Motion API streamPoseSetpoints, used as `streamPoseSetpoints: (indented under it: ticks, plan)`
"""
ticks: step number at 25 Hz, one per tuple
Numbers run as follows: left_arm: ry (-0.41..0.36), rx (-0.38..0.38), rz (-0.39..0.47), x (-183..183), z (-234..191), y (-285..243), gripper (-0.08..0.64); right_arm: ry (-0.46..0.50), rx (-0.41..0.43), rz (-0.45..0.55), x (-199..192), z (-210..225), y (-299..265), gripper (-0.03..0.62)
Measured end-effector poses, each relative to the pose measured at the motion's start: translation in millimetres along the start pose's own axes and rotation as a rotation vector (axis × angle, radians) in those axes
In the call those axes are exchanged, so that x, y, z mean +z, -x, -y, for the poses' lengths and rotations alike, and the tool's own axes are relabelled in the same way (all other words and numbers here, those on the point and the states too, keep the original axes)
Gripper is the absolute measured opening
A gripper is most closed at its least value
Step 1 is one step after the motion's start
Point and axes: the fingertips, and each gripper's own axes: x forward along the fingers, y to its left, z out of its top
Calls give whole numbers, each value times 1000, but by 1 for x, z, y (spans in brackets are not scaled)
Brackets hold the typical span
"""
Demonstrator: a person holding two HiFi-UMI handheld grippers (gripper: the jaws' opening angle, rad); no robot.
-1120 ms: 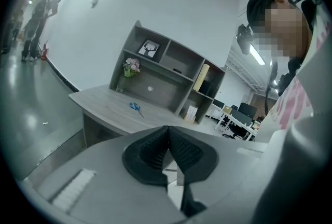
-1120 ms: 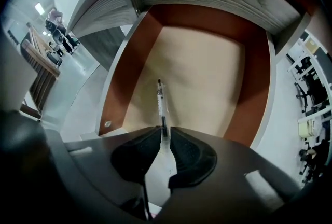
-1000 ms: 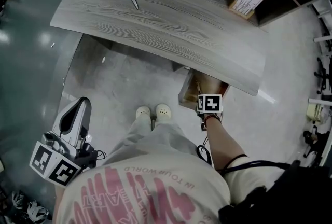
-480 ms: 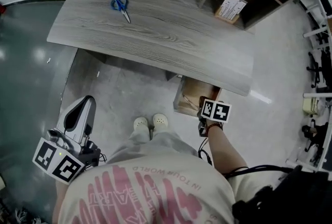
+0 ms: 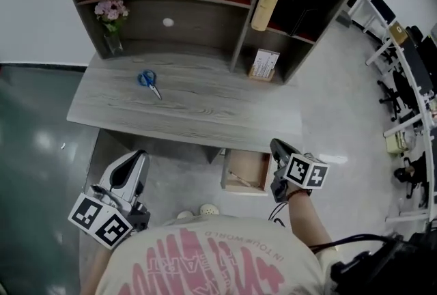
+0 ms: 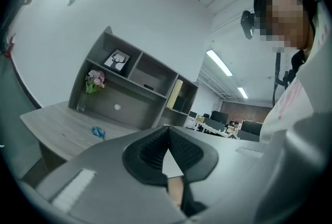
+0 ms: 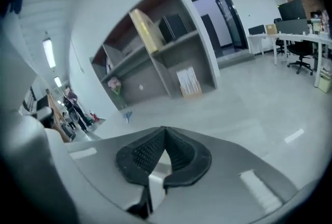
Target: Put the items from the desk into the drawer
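1. On the left half of the pale grey wood-grain desk lie the blue-handled scissors. They rest flat on the bare top, well apart from both grippers.
2. Their long axis runs on a diagonal in the head view. The handle loops lie toward the back and left, and the blades point toward the desk's front edge and to the right.
3. Along the back of the desk stands a dark grey-brown shelf unit. A glass vase of pink flowers stands at its left end, and a small white desk calendar stands in its lower right compartment.
4. Below the desk's front edge, right of the middle, a light wooden drawer is pulled open. A thin stick-like thing lies slantwise inside, too small to identify.
5. The left gripper is held low at the person's left, below the desk's front edge. Its ribbed dark jaws are together at the tips, with nothing between them.
6. The right gripper is just to the right of the open drawer, near the desk's front edge. Its jaws have just been closing, and its pads now meet with nothing between them.
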Motion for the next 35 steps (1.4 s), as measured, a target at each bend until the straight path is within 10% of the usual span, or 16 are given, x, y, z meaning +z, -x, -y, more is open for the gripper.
streamPoseSetpoints:
  ticks: [6, 15, 22, 35]
  plan:
    - [-44, -65, 47, 24, 11, -10, 20, 155, 187, 315, 97, -72, 66, 5]
    - [-91, -124, 27, 26, 30, -18, 20, 164, 516, 539, 122, -155, 125, 5]
    - [-92, -115, 18, 23, 29, -14, 18, 448, 391, 404, 94, -171, 103, 5]
    - [-106, -104, 22, 24, 22, -5, 18, 439, 375, 416, 100, -175, 101, 5]
